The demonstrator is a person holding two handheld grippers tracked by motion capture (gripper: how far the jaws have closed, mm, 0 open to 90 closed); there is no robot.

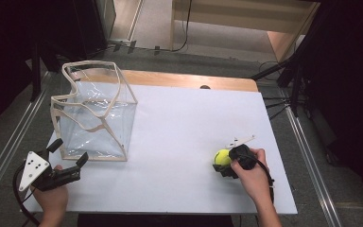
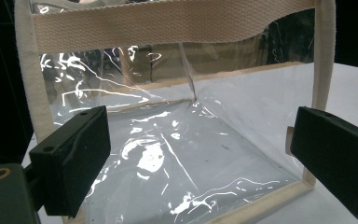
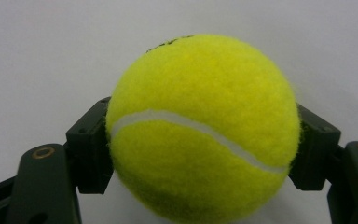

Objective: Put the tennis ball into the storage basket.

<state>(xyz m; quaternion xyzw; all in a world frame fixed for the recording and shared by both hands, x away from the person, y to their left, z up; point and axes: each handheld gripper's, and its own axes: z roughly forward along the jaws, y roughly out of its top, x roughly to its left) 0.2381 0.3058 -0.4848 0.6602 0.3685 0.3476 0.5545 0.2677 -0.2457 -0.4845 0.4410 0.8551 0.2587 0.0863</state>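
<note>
We have the tennis ball gripped between our right gripper's jaws low over the white surface, while our left gripper, jaws open, faces the clear bag, which awaits the ball.

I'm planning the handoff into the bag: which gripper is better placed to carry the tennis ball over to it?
The right gripper: its jaws already sit on both sides of the tennis ball. The left gripper is open and empty, right in front of the clear bag, so it looks better suited to steadying that.
</note>
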